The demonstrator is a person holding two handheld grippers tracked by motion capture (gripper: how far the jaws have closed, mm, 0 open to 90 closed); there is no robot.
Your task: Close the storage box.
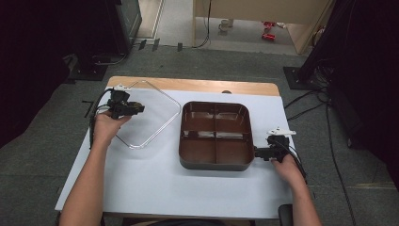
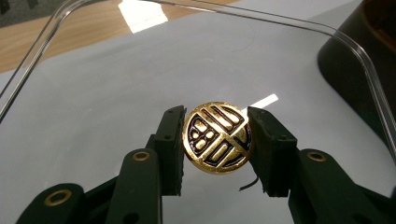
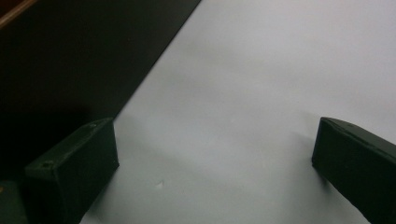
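Two black jaws of left gripper (image 2: 215, 140) clamped on round gold knob (image 2: 217, 137) of clear square lid (image 1: 149, 113), lid held tilted beside brown four-compartment tray (image 1: 215, 161). Right gripper (image 1: 264, 152) spread wide, empty, at tray's right wall. Next, likely: lid squared over tray, lowered level.

signs: one gold and black sign on the round knob (image 2: 217, 138) of the clear lid (image 2: 196, 60) | shape: gold bars and lines inside a gold ring, like a fancy stamp | meaning: cannot read it | words, brand names, numbers: none can be read on anything else
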